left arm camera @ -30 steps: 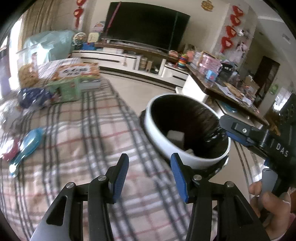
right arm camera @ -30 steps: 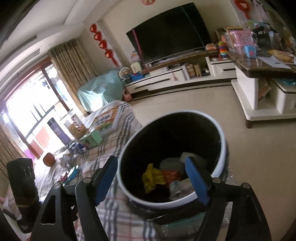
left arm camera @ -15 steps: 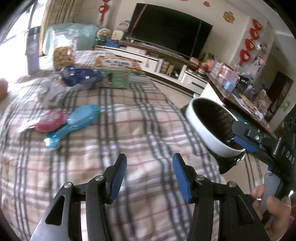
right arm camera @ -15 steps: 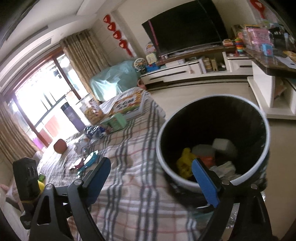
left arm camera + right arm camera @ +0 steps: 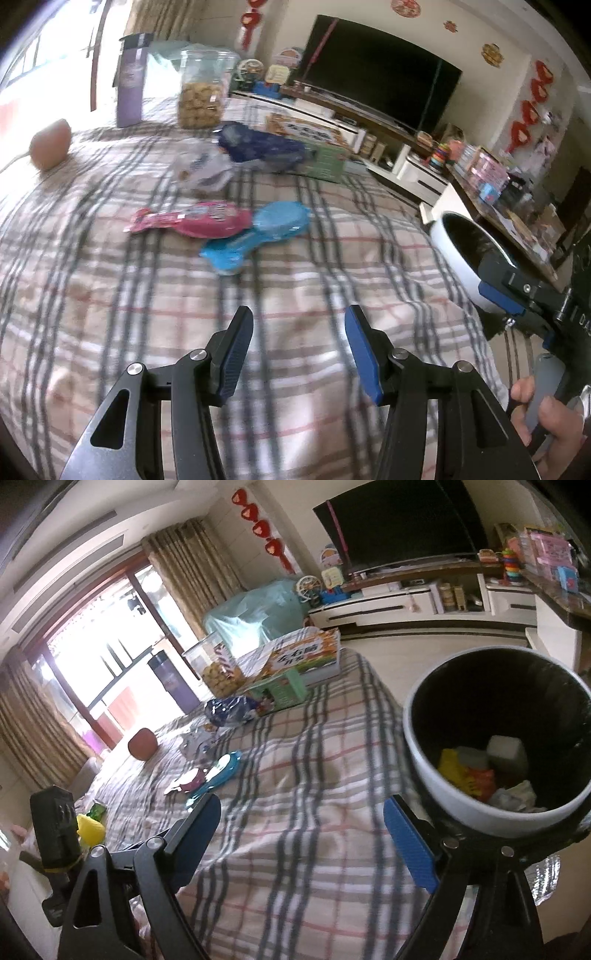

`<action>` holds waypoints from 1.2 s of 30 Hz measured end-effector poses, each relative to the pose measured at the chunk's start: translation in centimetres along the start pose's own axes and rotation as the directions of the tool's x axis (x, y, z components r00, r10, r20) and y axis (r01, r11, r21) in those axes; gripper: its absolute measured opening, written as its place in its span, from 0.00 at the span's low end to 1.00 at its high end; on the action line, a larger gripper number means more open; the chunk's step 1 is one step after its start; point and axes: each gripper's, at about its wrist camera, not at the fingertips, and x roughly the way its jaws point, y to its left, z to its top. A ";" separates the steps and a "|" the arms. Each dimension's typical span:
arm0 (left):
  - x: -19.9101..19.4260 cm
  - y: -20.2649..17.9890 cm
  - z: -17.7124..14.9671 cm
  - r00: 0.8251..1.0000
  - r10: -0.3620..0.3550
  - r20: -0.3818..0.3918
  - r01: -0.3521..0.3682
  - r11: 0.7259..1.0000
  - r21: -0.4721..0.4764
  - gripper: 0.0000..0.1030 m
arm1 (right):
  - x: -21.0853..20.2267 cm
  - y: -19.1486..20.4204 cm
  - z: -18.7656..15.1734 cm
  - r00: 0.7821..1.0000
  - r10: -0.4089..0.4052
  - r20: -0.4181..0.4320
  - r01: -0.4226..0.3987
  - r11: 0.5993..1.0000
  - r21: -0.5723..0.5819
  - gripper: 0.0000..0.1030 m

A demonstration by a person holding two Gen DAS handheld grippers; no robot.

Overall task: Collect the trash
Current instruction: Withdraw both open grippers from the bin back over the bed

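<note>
A white-rimmed trash bin (image 5: 495,738) with a black liner stands beside the plaid-covered table (image 5: 147,295), with several pieces of trash inside; it also shows in the left wrist view (image 5: 448,251). On the cloth lie a pink wrapper (image 5: 195,221), a blue wrapper (image 5: 258,236), a crumpled clear wrapper (image 5: 207,170) and a dark blue bag (image 5: 258,147). My left gripper (image 5: 299,350) is open and empty over the cloth, short of the wrappers. My right gripper (image 5: 303,842) is open and empty next to the bin.
A green box (image 5: 325,162), a large flat printed box (image 5: 306,653), a cookie jar (image 5: 201,92), a purple bottle (image 5: 129,81) and a brown ball-like object (image 5: 50,144) stand at the table's far side. A TV stand (image 5: 406,598) lies beyond.
Both grippers have swung left from over the bin toward the table. The wrappers have come nearer the middle of the left view; the bin has shifted to the right edge in both views.
</note>
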 end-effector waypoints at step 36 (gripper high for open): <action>3.0 7.7 5.3 0.991 0.117 -0.063 -0.107 0.984 0.142 0.54 | 7.2 5.1 -0.1 0.992 0.068 -0.103 -0.074 0.996 -0.054 0.88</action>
